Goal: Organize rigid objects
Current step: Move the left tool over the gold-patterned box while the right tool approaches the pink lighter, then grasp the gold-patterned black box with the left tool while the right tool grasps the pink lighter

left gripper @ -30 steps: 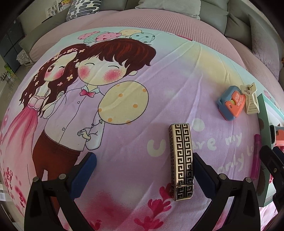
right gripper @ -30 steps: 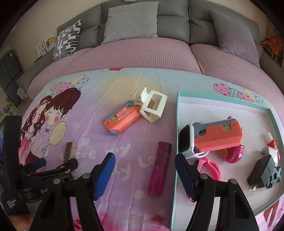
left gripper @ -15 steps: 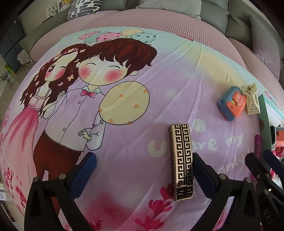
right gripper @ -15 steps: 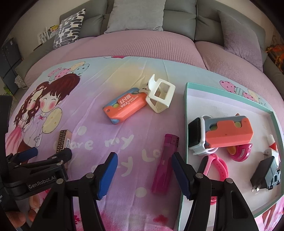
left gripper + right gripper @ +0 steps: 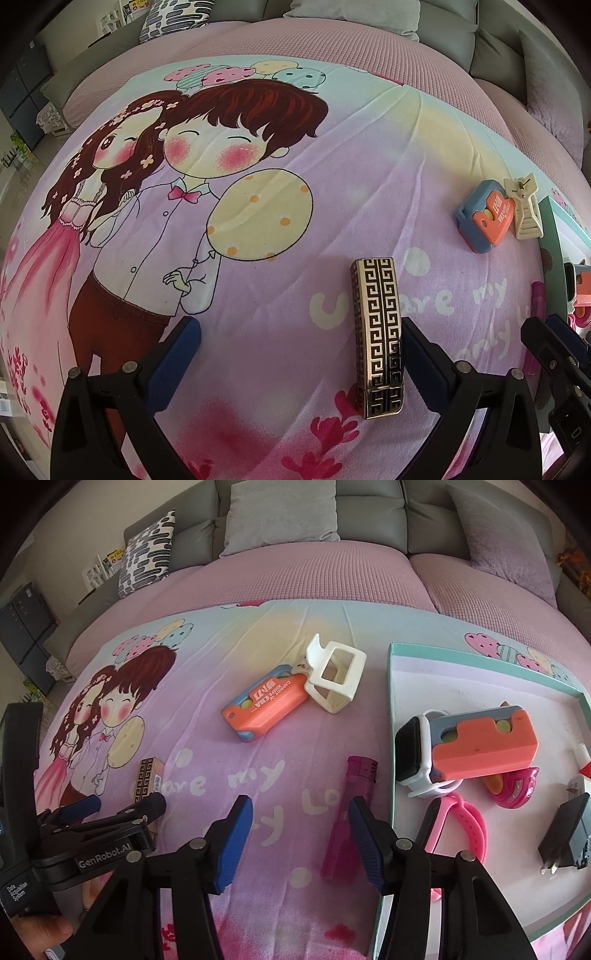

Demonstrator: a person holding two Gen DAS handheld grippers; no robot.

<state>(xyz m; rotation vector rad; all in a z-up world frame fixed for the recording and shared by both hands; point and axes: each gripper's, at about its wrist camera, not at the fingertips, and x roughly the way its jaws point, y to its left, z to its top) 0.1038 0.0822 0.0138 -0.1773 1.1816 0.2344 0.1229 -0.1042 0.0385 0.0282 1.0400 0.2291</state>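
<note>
Two grippers worked over the printed blanket [image 5: 207, 738], each lined up on its own piece. The right gripper [image 5: 301, 840] had its jaws apart and had just been closing; the magenta lighter [image 5: 349, 819] lay just inside its right pad, untouched as far as I could tell. To grip it well, the gripper probably needed to shift right so the lighter sat midway between the pads. The left gripper [image 5: 299, 360] stood wide open, the gold patterned case [image 5: 378, 336] lying just beside its right finger and off centre, so it needed the same correction. The teal-rimmed tray [image 5: 480, 651] on the right already held a watch [image 5: 415, 755], an orange block [image 5: 484, 749] and a charger [image 5: 567, 836].
</note>
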